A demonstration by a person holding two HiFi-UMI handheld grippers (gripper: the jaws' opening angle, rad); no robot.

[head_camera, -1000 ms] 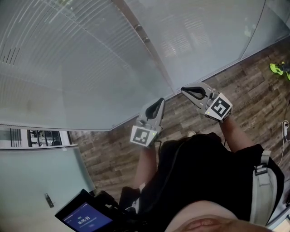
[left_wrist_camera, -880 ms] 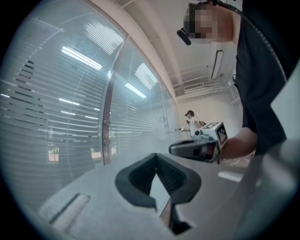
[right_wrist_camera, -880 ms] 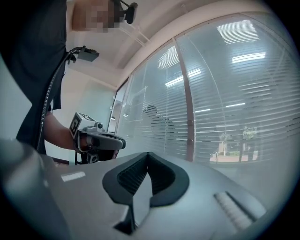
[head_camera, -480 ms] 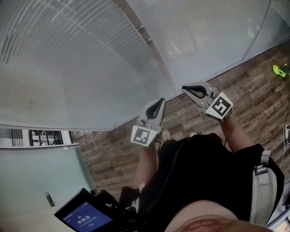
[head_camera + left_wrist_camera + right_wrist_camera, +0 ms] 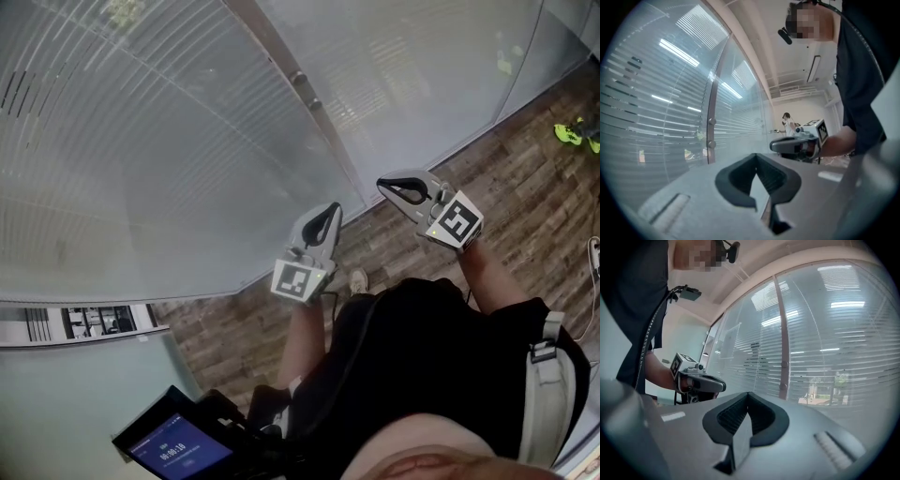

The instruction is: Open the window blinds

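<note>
- Glass wall (image 5: 422, 84) ahead, blinds (image 5: 169, 141) lowered.
- Closed and empty: left hand-held gripper (image 5: 329, 210), right hand-held gripper (image 5: 383, 185).
- Approach step, I judge; next, find and grip the blinds' control.

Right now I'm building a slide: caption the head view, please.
Person faces the window blinds, left tool and right tool both shut and empty, over wood floor.
</note>
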